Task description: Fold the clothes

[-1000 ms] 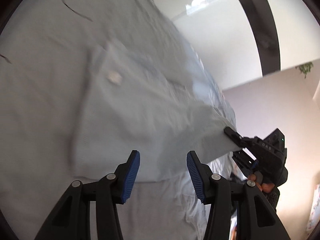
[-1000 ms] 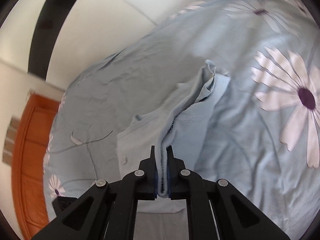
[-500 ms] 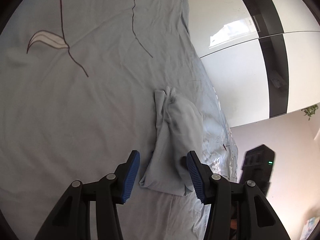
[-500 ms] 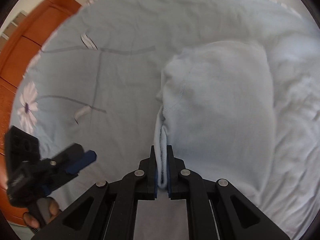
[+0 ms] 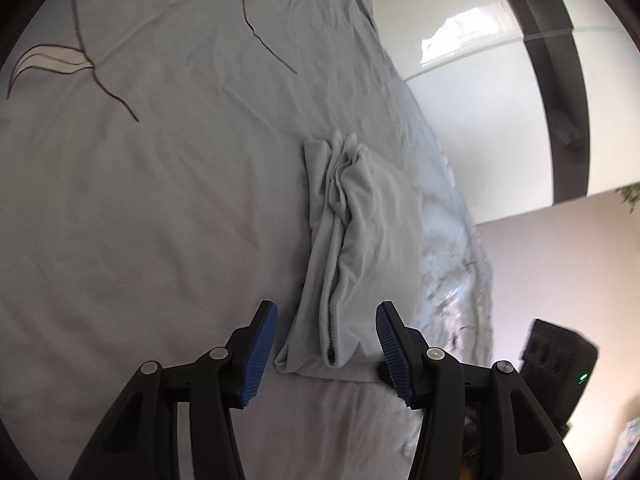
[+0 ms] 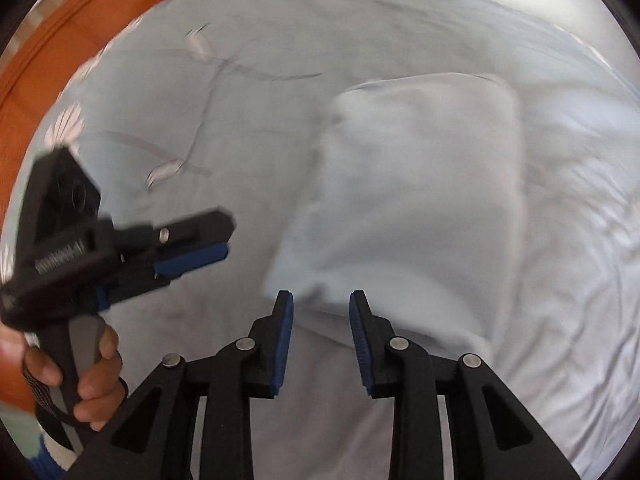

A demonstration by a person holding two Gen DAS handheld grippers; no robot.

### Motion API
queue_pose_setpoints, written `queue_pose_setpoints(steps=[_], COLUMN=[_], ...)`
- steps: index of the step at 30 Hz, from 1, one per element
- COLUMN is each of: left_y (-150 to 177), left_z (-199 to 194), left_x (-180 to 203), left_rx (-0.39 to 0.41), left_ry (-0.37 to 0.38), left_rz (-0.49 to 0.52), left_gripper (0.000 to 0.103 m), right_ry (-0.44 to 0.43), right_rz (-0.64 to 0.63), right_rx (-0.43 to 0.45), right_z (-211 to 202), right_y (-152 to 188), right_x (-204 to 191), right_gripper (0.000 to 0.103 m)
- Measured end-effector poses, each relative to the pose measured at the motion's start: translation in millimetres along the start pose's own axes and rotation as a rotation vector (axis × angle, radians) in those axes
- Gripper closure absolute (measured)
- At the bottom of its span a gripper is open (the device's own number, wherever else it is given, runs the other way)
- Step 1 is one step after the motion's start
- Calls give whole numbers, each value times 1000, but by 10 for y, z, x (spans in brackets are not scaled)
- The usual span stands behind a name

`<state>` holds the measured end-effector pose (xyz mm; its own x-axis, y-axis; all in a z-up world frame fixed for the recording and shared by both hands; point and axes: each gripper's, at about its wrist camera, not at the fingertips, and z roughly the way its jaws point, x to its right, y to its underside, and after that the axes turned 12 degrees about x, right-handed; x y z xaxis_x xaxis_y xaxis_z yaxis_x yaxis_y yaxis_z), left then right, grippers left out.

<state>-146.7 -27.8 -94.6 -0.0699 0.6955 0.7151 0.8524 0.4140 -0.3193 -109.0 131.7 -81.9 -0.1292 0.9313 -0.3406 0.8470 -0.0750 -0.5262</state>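
Note:
A pale blue garment lies folded into a long narrow bundle on the bed sheet. My left gripper is open, its blue pads on either side of the bundle's near end without touching it. In the right wrist view the same folded garment lies flat, blurred by motion. My right gripper is open just short of its near edge, with nothing held. The left gripper shows at the left of that view, held by a hand.
The light blue sheet carries printed stems and leaves. A white wall and a dark frame rise beyond the bed's right edge. An orange wooden door stands at the far left in the right wrist view.
My right gripper has let go of the garment's edge and opened. The garment has gone from held up to lying folded on the bed. The left gripper stayed open.

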Motion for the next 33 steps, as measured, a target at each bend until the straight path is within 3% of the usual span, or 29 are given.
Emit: queue_pose_setpoints(steps=[4, 7, 14, 24, 26, 29, 33], left_y=[114, 210, 242, 298, 302, 313, 324], left_z=[266, 488, 433, 300, 277, 250, 214], left_x=[84, 123, 154, 39, 9, -22, -31], left_rx=[-61, -84, -46, -60, -62, -63, -62], left_ry=[-110, -214, -316, -298, -290, -283, -278], left_rz=[82, 140, 219, 200, 189, 183, 184], left_gripper=[47, 47, 48, 48, 48, 48, 47], right_ry=[66, 53, -12, -7, -12, -19, -32], right_rz=[261, 459, 656, 692, 670, 638, 600], right_rx=[48, 61, 61, 35, 19, -6, -36], right_z=[-170, -210, -194, -152, -158, -166, -178], right_y=[83, 261, 622, 639, 655, 679, 712], right_x=[669, 1051, 1336, 1300, 1270, 1224, 1164], right_gripper=[64, 61, 56, 57, 63, 80, 81])
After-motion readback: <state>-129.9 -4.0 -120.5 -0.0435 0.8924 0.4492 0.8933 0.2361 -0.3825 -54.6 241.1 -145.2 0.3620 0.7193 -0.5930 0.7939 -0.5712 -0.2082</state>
